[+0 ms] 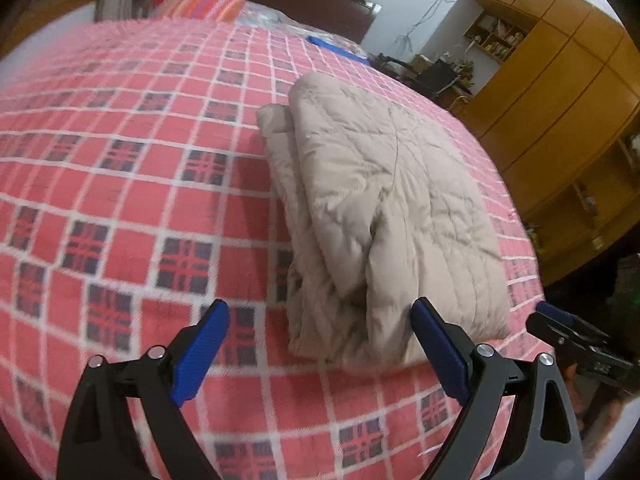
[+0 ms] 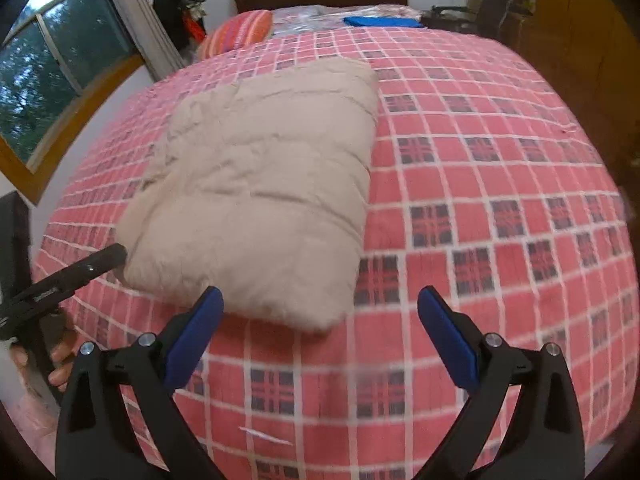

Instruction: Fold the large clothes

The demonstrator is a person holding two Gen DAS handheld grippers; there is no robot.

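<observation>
On the bed point(image 1: 120, 160), as the left wrist view shows it, a beige quilted garment point(image 1: 384, 200) lies folded into a thick oblong bundle on the red checked cover, its long axis running away from the camera toward the headboard. The left claw point(image 1: 320, 356) hangs released, blue pads spread wide and empty, just short of the bundle's near end; the garment sits ahead and to the right, its near edge level with the right-hand pad. The layered, open edges face left, where a wide stretch of bare cover gives room to work. Past the bundle's right side the bed edge drops off toward wooden cupboards point(image 1: 560, 80), and the right claw point(image 1: 576, 340) shows there at the frame's edge. From the right wrist view the same garment point(image 2: 264, 184) lies ahead and to the left, long axis again pointing up the bed toward a striped pillow point(image 2: 240, 32). The right claw point(image 2: 320, 336) is likewise spread and holding nothing, its left pad near the bundle's near corner. To the right, open cover runs far. The left claw point(image 2: 80, 272) is seen beside the bundle's near left corner. Both claws seem about equally near; the fold looks largely done.
</observation>
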